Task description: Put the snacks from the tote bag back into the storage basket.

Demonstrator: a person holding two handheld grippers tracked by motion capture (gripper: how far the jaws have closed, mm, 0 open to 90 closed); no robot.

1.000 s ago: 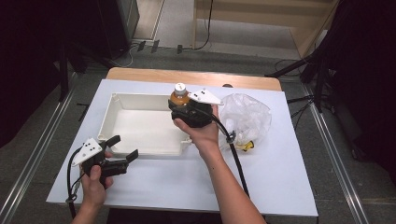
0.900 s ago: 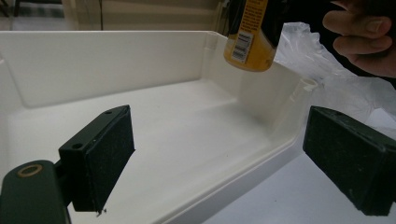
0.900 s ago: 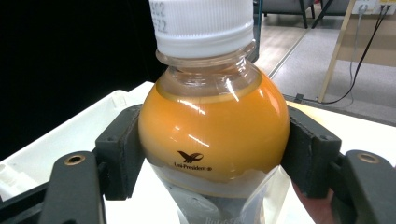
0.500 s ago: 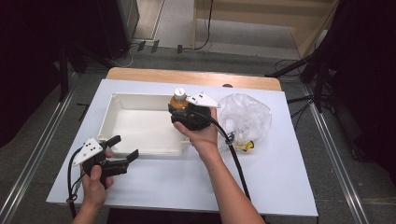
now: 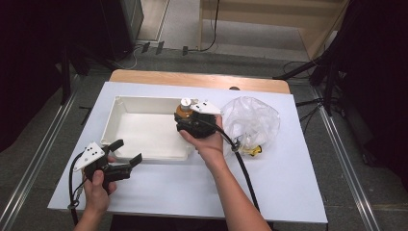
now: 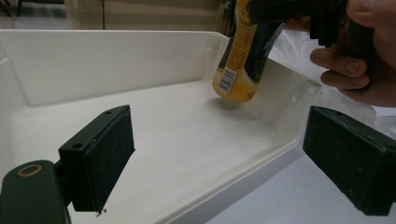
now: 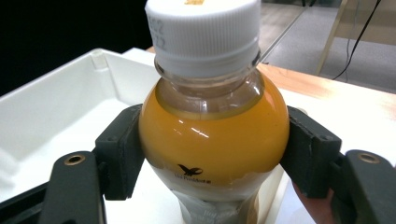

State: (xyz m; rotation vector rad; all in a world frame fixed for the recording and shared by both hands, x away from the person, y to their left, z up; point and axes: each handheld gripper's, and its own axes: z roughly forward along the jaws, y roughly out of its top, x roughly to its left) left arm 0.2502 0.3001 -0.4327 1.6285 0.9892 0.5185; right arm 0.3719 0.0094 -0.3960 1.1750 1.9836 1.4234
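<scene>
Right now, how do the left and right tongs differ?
The right tongs are shut on the orange juice bottle; the left tongs are open and hold nothing. The right tongs hold the bottle over the white tray's right end, with its base just above the floor; the left tongs sit by the tray's near edge, pointing into it. Both have black padded jaws and a trailing cable.

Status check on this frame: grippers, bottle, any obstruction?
Right gripper shut on juice bottle, held above white bin. Left gripper open, at bin's near rim. Nothing blocking.
</scene>
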